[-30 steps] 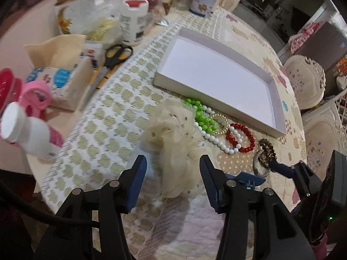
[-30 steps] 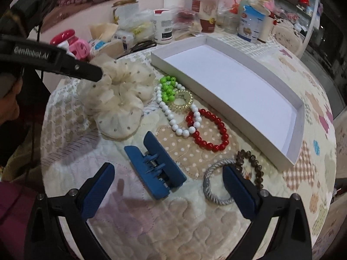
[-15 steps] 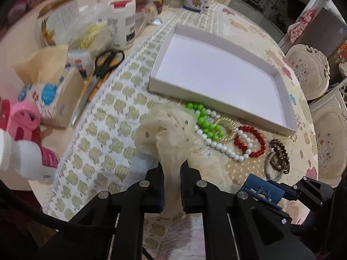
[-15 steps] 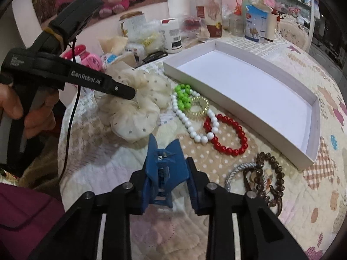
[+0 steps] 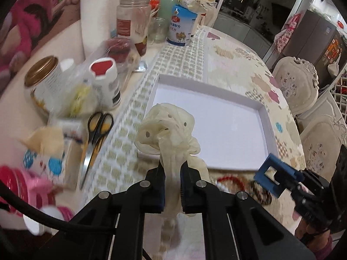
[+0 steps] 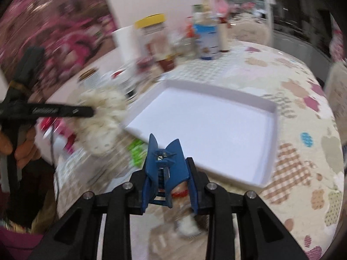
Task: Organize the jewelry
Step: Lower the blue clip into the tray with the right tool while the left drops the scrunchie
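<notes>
1. The left gripper (image 5: 172,174) is clamped on a cream dotted scrunchie (image 5: 168,130), its two pads pressed together on a bunched strip of the fabric; the rest of the scrunchie puffs out above the fingertips, in front of the near left corner of the white tray (image 5: 263,117)
2. The right gripper (image 6: 168,173) is closed on a blue claw clip (image 6: 164,166), which stands upright between the pads with its two wings spread upward; in the left wrist view the same clip (image 5: 274,178) shows at the right, held off the table
3. The tray (image 6: 270,130) lies on the patterned tablecloth (image 6: 303,99), its white floor bare
4. A red bead bracelet (image 5: 229,181) lies on the cloth by the tray's near edge, partly hidden behind the left gripper; a green bead string (image 6: 136,151) shows as a blur near the tray's left corner
5. Along the table's left edge lie black-handled scissors (image 5: 95,138) beside jars, a yellow-lidded jar (image 5: 133,15) among them
6. The right wrist view is heavily blurred
</notes>
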`<state>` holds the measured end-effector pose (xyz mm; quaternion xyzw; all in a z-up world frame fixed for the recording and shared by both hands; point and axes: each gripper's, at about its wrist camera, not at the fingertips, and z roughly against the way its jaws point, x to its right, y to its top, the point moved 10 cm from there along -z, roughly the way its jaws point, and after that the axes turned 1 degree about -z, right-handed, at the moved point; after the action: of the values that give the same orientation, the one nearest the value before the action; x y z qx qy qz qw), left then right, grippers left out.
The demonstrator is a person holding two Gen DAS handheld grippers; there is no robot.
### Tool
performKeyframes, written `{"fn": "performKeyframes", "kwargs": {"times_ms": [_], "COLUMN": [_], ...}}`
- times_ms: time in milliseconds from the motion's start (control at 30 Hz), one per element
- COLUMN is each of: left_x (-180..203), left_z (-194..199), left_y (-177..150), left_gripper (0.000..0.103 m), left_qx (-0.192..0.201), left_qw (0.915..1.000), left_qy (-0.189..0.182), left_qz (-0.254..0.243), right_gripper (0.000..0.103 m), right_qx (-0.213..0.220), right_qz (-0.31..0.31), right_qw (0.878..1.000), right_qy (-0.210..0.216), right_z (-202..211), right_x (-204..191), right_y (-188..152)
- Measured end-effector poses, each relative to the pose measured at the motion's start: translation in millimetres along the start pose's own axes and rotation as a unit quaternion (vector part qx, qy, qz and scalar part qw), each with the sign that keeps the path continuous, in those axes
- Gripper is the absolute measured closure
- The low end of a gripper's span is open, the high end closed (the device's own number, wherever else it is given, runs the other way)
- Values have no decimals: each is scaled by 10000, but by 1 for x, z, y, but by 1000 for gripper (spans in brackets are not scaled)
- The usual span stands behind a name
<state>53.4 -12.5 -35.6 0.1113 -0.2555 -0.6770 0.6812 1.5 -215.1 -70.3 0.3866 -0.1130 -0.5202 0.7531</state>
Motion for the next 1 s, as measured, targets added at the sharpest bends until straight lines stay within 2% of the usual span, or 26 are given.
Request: {"fn": "performKeyframes", "kwargs": {"times_ms": [200,400,533,633,733,833,933,1000], "left_x": [3,-2,-9,-14,-18,-19,-22,-25], "left_z": [-45,-88,-106,-114,-116,-115,-110,-104], "left_y": [33,45,42,40,40,40,37,36], "left_gripper": [94,94,94,94,93,72,68,66], "left_qx": [-162,-409,-570,-635,-606,-579,-609,-599], "left_qw": [9999,9989,9976,9966,9972,9979,9978,9978], "left_qy": [29,230,396,505,432,304,220,211], "left_qz": [33,-34,-78,-112,-9,38,125,195], "right_gripper": [73,73,73,71,68,56,35,34], "right_qx": [59,-81,-341,-351,-523,-673,-572,-425], "right_qz": [-776,-1347,-1659,-1770,-1652,-1561,-1444,-1325], "right_qw": [9960,9903,9850,9823,9790,9780,9803,9819], "right_qy": [-440,-321,-321,-494,-1073,-1205,-1222,-1283], "right_z": [-24,-56,-75,-75,-71,-69,-60,-51], "right_x": [61,88,101,112,127,132,127,122], "right_y": [25,25,14,9,2,-6,-5,0]}}
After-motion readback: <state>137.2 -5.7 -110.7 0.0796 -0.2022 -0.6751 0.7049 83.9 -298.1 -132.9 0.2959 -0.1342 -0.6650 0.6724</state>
